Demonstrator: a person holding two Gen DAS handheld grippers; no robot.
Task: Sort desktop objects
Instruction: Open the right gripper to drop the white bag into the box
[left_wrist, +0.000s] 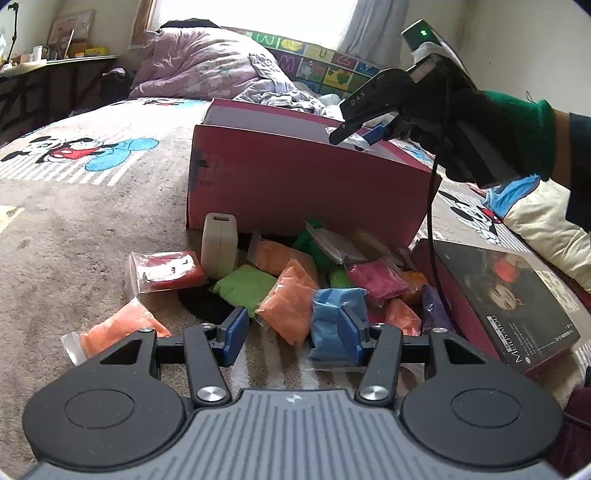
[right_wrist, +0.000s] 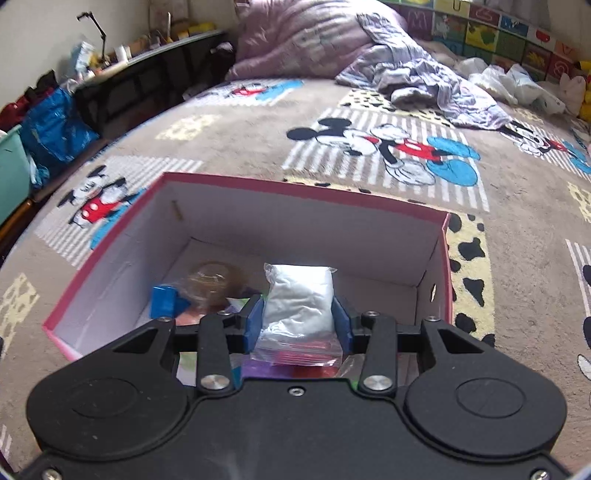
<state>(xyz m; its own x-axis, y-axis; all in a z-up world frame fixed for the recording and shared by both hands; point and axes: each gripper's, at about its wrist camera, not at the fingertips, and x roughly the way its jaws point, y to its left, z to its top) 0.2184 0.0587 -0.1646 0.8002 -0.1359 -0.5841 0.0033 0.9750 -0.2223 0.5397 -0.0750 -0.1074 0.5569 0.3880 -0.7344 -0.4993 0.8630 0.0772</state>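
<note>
A red box (left_wrist: 295, 184) with a white inside stands on the carpet. My right gripper (right_wrist: 297, 321) is shut on a white clay bag (right_wrist: 299, 299) and holds it above the box's open top (right_wrist: 303, 229). It also shows in the left wrist view (left_wrist: 354, 133) over the box's far right rim. Inside the box lie a blue block (right_wrist: 164, 301) and a clear round lid (right_wrist: 214, 280). My left gripper (left_wrist: 295, 332) is open above a pile of coloured clay bags, its right finger against a blue bag (left_wrist: 332, 325). An orange bag (left_wrist: 291, 306) lies between the fingers.
A beige charger (left_wrist: 219, 243) stands before the box beside a red bag (left_wrist: 170, 271), a green bag (left_wrist: 243, 286) and a pink bag (left_wrist: 376, 278). A dark book (left_wrist: 509, 299) lies at the right. Another orange bag (left_wrist: 110, 332) lies at the left. Bedding (right_wrist: 424, 81) is behind.
</note>
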